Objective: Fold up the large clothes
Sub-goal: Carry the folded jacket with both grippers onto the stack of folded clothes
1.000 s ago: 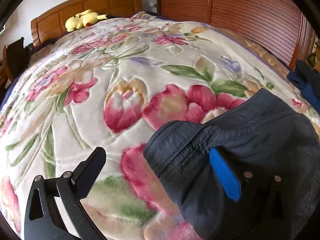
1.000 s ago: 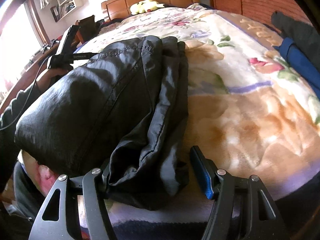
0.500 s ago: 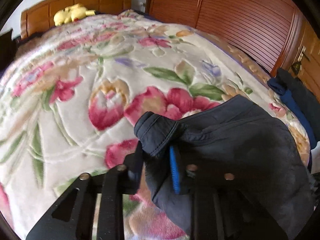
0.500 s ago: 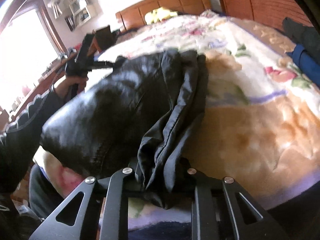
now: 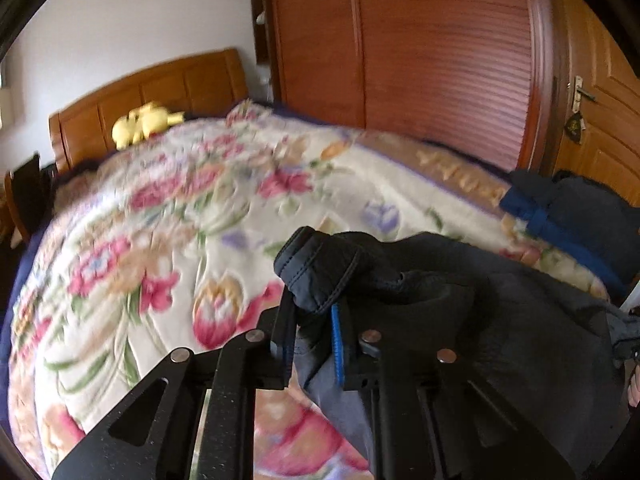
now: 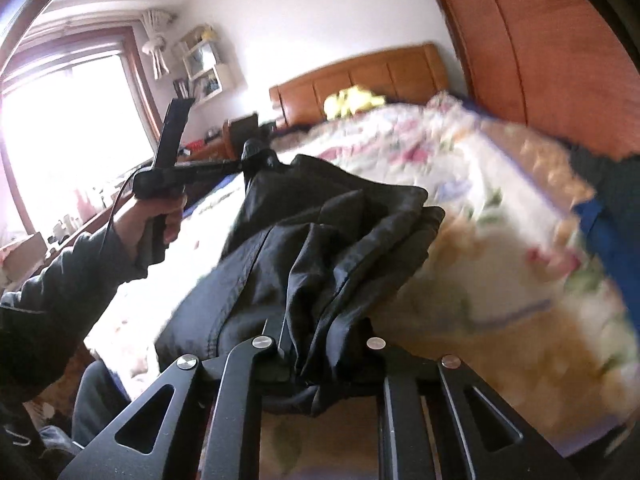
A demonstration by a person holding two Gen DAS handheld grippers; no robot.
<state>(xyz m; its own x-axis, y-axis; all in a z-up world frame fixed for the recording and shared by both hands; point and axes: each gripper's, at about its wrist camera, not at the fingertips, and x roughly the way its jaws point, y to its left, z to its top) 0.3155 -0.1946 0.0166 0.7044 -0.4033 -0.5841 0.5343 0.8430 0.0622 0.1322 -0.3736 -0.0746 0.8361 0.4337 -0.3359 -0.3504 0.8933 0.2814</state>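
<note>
Dark garment (image 6: 320, 248) bunched, creased, held by L gripper (image 5: 312, 320) & R gripper (image 6: 324, 354).

Garment (image 6: 320, 248) on blanket (image 5: 168, 240), toy (image 5: 140, 124) behind by headboard (image 5: 160, 84).

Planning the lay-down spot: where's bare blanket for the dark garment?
Free: the floral blanket between the yellow plush toy and the left tongs. Crowded: the wardrobe-side edge, where the blue-and-dark clothes pile lies. Both tongs grip the dark garment; right tongs.
</note>
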